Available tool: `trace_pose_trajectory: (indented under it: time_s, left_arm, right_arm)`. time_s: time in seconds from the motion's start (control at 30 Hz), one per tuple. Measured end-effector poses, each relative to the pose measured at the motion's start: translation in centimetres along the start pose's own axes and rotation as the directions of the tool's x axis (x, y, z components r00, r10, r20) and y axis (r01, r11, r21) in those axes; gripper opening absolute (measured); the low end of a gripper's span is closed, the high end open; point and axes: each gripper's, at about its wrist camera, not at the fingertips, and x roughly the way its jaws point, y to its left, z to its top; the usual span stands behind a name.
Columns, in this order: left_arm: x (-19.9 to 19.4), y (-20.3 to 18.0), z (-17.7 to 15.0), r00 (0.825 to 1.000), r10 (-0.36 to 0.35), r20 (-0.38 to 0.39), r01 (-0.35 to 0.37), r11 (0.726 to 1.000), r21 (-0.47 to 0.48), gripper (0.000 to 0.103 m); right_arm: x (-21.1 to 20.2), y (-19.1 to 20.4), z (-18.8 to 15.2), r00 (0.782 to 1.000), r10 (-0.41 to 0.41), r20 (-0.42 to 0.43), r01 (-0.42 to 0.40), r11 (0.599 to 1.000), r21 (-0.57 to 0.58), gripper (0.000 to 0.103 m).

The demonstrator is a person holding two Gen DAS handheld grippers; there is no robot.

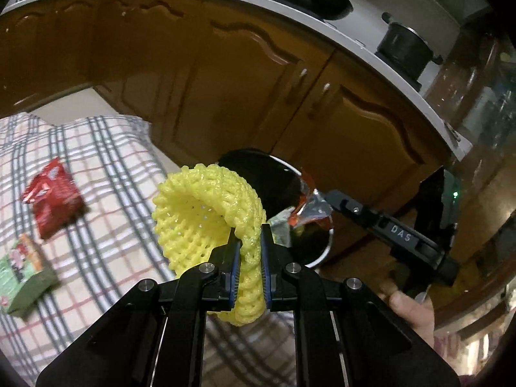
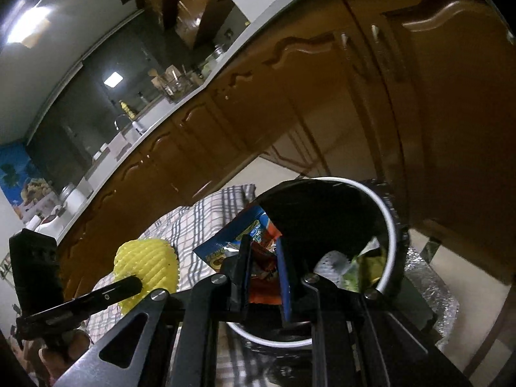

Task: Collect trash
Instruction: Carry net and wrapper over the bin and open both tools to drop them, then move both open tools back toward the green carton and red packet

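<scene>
My left gripper [image 1: 251,251] is shut on a yellow foam fruit net [image 1: 209,216], held in the air beside a black trash bin [image 1: 258,177] with a white rim. The net also shows in the right wrist view [image 2: 146,264]. My right gripper [image 2: 262,258] is shut on a blue and red snack wrapper [image 2: 245,238] and holds it over the bin's [image 2: 390,222] mouth. The wrapper's foil end shows in the left wrist view [image 1: 311,209] above the bin. Other trash [image 2: 361,267] lies inside the bin.
A checked tablecloth [image 1: 106,174] covers the table. A red snack packet [image 1: 53,193] and a green carton [image 1: 22,277] lie on it at the left. Brown kitchen cabinets [image 1: 225,74] stand behind, with pots [image 1: 403,48] on the counter.
</scene>
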Motion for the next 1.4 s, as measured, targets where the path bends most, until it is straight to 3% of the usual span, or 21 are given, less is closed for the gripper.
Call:
trace_pose_trajectory:
  time_s: [0.4,0.8,0.87,0.9,0.93,0.97,1.0,1.03,1.2,1.4]
  left_arm:
    - [4.5,-1.8,1.9,0.997,-0.048,-0.062,0.049,0.999,0.002,0.010]
    - [8.1,-2.0,2.8,0.991,-0.030,-0.133,0.030,1.000,-0.004,0.010]
    - [8.5,-2.0,2.9,0.990,-0.025,-0.141,0.024,1.000,-0.009,0.015]
    - [8.6,-1.9,2.9,0.989,-0.030,-0.145,0.028,1.000,-0.013,0.023]
    - [8.7,-1.9,3.0,0.989,-0.030,-0.147,0.027,0.999,-0.019,0.038]
    - [8.7,-1.8,3.0,0.989,-0.026,-0.144,0.023,0.999,-0.026,0.046]
    - [8.5,-1.7,3.0,0.991,-0.025,-0.134,0.021,0.999,-0.030,0.053]
    - [8.3,-1.7,2.9,0.991,-0.026,-0.129,0.022,0.999,-0.032,0.055]
    - [7.4,-1.0,2.3,0.993,-0.025,-0.116,0.020,0.999,-0.045,0.056]
    - [5.1,0.4,0.8,0.997,0.007,-0.079,-0.011,0.998,-0.057,0.055]
  right_arm:
    - [-0.5,-2.1,0.6,0.999,-0.041,0.005,0.041,0.999,0.014,0.015]
    - [1.2,-3.0,1.8,0.998,-0.065,-0.021,0.066,0.998,0.011,0.015]
    - [1.5,-3.1,1.9,0.997,-0.069,-0.025,0.069,0.998,0.014,0.020]
    - [1.6,-3.3,1.9,0.997,-0.068,-0.027,0.068,0.997,0.019,0.020]
    - [1.8,-3.5,2.0,0.998,-0.064,-0.030,0.065,0.997,0.029,0.026]
    - [1.9,-3.8,2.1,0.998,-0.057,-0.034,0.058,0.997,0.045,0.032]
    - [2.0,-4.1,2.0,0.998,-0.049,-0.033,0.050,0.997,0.056,0.044]
    - [2.0,-4.2,2.1,0.999,-0.045,-0.030,0.047,0.997,0.063,0.051]
    - [1.9,-4.4,1.5,0.999,-0.032,-0.033,0.035,0.996,0.079,0.053]
    - [1.4,-3.8,0.7,1.000,-0.006,-0.026,0.009,0.996,0.084,0.068]
